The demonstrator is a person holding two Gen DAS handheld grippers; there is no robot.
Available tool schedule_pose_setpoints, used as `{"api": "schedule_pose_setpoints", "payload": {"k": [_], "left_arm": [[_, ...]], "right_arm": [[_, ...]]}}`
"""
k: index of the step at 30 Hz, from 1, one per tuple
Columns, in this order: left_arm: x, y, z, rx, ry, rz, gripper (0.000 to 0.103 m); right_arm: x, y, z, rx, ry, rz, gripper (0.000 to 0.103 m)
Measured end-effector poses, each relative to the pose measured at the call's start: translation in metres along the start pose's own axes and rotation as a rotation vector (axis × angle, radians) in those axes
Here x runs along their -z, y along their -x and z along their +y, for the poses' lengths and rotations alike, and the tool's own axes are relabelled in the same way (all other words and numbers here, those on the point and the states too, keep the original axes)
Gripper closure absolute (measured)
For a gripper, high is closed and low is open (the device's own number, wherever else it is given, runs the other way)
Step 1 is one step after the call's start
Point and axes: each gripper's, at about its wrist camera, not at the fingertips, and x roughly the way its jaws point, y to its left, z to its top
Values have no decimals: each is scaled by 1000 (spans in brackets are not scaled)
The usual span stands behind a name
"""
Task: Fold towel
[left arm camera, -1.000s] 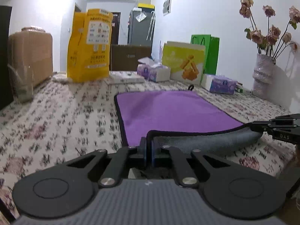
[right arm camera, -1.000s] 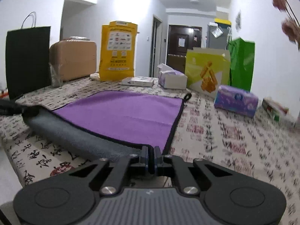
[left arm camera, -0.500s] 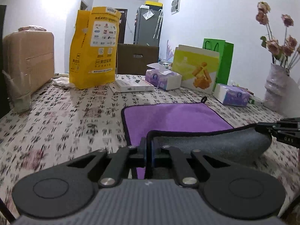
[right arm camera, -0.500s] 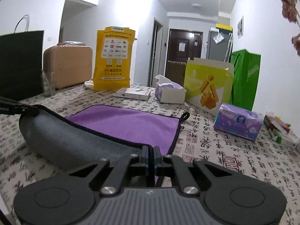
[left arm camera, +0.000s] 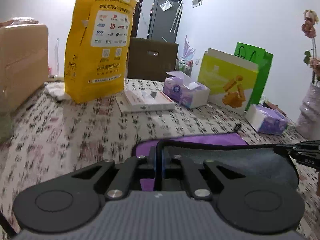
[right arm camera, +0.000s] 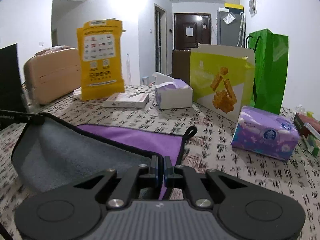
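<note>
First fold is well under way: the purple towel (right arm camera: 140,138) lies on the patterned tablecloth (right arm camera: 230,172), its near edge lifted and carried over toward the far edge, grey underside showing. Only a strip of purple shows near the hanging loop (right arm camera: 190,131); the lifted edge is not yet laid down. The left gripper (left arm camera: 159,160) pinches one near corner, the right gripper (right arm camera: 161,167) the other, both clamped on the hem, level, pointing at the tissue boxes.
</note>
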Motion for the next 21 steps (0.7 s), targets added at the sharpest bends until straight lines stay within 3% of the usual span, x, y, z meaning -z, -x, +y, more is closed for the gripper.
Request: {"api": "schedule_pose_setpoints", "payload": {"k": [12,21], "left_arm": [[-25,-67,21,-38,72,63,98],[-22,-101,32,-66,110,95,98]], "right_arm": [[-36,-74,-27,-3,-106,40,98],[-39,-120,-31,40,-115,97,98]]}}
